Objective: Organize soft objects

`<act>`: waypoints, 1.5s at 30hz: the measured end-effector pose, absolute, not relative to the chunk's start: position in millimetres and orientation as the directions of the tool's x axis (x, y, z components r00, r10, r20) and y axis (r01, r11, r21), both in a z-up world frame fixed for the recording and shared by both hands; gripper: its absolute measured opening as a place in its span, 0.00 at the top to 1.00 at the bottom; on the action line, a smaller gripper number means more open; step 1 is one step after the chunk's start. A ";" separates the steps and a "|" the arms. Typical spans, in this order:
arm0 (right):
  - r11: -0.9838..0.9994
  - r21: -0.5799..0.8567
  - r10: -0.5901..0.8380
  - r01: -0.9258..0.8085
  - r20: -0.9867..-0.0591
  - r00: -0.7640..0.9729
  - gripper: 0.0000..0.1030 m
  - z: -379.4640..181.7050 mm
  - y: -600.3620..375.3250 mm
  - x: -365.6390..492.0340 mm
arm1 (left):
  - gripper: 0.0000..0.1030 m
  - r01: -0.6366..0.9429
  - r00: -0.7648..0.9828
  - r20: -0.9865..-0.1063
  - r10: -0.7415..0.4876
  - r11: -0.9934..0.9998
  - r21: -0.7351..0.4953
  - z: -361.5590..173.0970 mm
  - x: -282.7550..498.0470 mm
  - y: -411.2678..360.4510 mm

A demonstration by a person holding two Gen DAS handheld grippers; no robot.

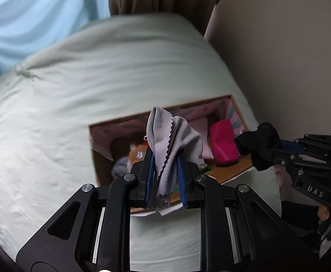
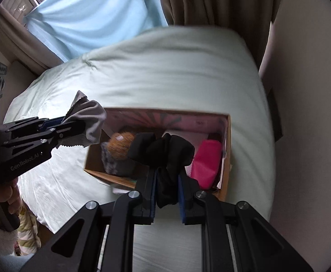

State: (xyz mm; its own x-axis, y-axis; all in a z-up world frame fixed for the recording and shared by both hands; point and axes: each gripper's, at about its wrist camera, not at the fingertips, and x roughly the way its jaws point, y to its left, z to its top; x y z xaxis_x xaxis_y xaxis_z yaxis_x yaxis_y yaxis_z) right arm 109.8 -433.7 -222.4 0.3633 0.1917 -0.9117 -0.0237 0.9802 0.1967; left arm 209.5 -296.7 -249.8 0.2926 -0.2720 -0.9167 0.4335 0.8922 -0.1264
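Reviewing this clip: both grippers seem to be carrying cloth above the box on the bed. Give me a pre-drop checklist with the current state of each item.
1. Left gripper clamped on the grey cloth: ok.
2. Right gripper clamped on the black fabric: ok.
3. Cardboard box open on top: ok.
4. Free room inside: ok; the pink item and the orange plush toy leave a gap between them.
5. Each load directly over the opening: cannot tell, fisheye views give no height.
6. Grippers clear of each other: ok, they are apart in both views.
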 end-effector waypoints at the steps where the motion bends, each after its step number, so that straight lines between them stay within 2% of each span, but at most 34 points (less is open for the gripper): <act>1: 0.979 0.203 0.198 -0.024 -0.913 0.356 0.86 -229.7 -436.6 111.4 | 0.84 0.433 0.281 -0.923 -0.262 0.893 -0.121 -257.7 213.1 -300.5; 6: 0.971 0.237 0.226 -0.002 -0.923 0.312 0.86 -272.2 -451.0 120.8 | 0.84 0.442 0.214 -0.955 -0.204 0.892 -0.092 -295.7 220.7 -321.5; 13: 0.956 0.291 0.272 0.025 -0.918 0.289 0.85 -297.1 -461.6 134.4 | 0.84 0.437 0.155 -0.979 -0.135 0.898 -0.055 -329.3 215.1 -329.4; 15: 0.951 0.307 0.284 0.036 -0.915 0.286 0.76 -301.9 -463.3 142.5 | 0.84 0.441 0.143 -0.981 -0.132 0.896 -0.056 -333.7 215.1 -331.1; 17: 0.951 0.307 0.282 0.045 -0.916 0.285 0.60 -303.5 -463.1 150.6 | 0.79 0.450 0.131 -0.985 -0.112 0.892 -0.042 -338.0 215.6 -334.2; 18: 0.949 0.311 0.285 0.051 -0.915 0.285 0.43 -304.5 -463.2 153.0 | 0.55 0.460 0.129 -0.988 -0.089 0.888 -0.020 -339.8 215.1 -335.9; 19: 0.947 0.317 0.288 0.057 -0.914 0.286 0.29 -304.5 -463.4 155.4 | 0.06 0.467 0.132 -0.988 -0.080 0.884 -0.010 -339.1 215.3 -336.1; 21: 0.945 0.319 0.284 0.071 -0.910 0.302 0.18 -301.9 -464.9 159.5 | 0.00 0.479 0.165 -0.982 -0.089 0.878 0.001 -334.9 212.4 -334.9; 29: 0.962 0.254 0.214 0.106 -0.932 0.292 0.18 -295.1 -463.1 163.4 | 0.00 0.446 0.173 -0.979 -0.107 0.895 -0.020 -330.0 212.0 -319.6; 35: 0.966 0.229 0.181 0.122 -0.933 0.312 0.18 -274.7 -457.3 155.7 | 0.00 0.451 0.210 -0.970 -0.127 0.892 -0.019 -305.7 204.6 -306.9; 45: 0.982 0.154 0.098 0.112 -0.915 0.392 0.18 -193.6 -411.5 126.7 | 0.00 0.378 0.394 -0.905 -0.158 0.926 0.003 -198.9 173.6 -232.0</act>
